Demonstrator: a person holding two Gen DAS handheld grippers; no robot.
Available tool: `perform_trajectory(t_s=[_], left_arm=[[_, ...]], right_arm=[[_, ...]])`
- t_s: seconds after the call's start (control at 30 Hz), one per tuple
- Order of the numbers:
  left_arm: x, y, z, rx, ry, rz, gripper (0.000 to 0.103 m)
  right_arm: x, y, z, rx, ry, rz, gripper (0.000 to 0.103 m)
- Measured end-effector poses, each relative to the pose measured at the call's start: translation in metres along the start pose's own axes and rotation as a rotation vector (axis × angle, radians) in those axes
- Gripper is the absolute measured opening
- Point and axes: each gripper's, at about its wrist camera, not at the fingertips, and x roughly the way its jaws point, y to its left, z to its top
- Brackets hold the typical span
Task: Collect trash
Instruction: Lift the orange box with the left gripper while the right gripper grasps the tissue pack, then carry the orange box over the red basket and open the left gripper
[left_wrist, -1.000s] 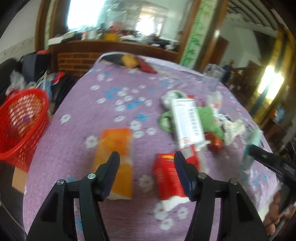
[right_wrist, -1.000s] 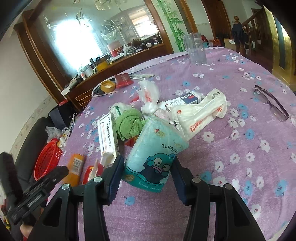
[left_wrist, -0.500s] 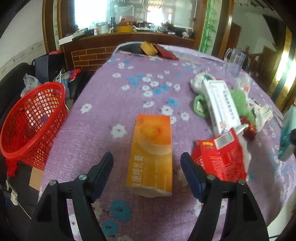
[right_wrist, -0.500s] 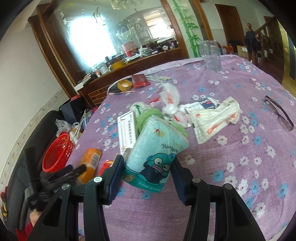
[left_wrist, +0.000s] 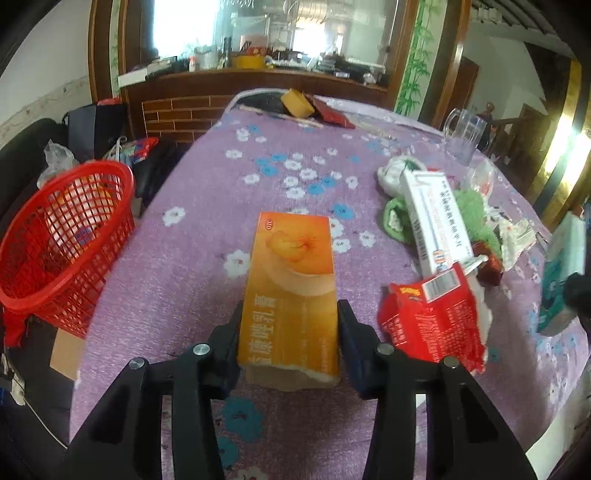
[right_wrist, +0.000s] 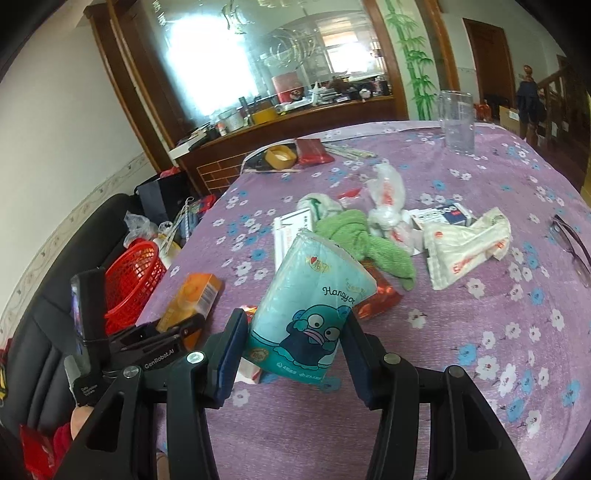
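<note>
My left gripper (left_wrist: 288, 325) is shut on the near end of an orange box (left_wrist: 291, 280) that lies on the purple flowered tablecloth (left_wrist: 207, 236); it also shows in the right wrist view (right_wrist: 192, 295). My right gripper (right_wrist: 295, 343) is shut on a light blue tissue pack (right_wrist: 310, 310) with a cartoon fish, held above the cloth. A red mesh basket (left_wrist: 62, 243) stands off the table's left edge. A torn red wrapper (left_wrist: 432, 317) lies right of the orange box.
A pile of trash lies mid-table: a white box (left_wrist: 432, 218), a green cloth (right_wrist: 365, 243), white plastic bags (right_wrist: 465, 247), a small blue-white box (right_wrist: 443, 218). A glass mug (right_wrist: 456, 122), eyeglasses (right_wrist: 572, 247) and a tape roll (right_wrist: 280, 157) lie farther off.
My left gripper moved left from the red wrapper to the orange box and closed on it. My right gripper kept hold of the tissue pack.
</note>
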Motion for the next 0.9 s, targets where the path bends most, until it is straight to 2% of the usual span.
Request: perform_trajectory(t_s=[0.27,0.47,0.7,0.9], left_arm=[[-0.023,0.011,0.007,-0.01,-0.05,0.005,0.045],[-0.042,0.033,0.011,-0.046,-0.086,0.028,0.045],[-0.07,0.081,0.02,-0.12,-0.141,0.081,0.045],[-0.083,0.135,0.024,-0.2,-0.156,0.145,0.045]], right_arm=[[0.013,0.016,0.003,-0.054,0.022,-0.005,0.055],[0.026,0.035,0.009,-0.099,0.051,0.029,0.055],[0.041,0.071,0.028,-0.158,0.089,0.096,0.056],[0.063,0.122,0.045,-0.233,0.133,0.163,0.056]])
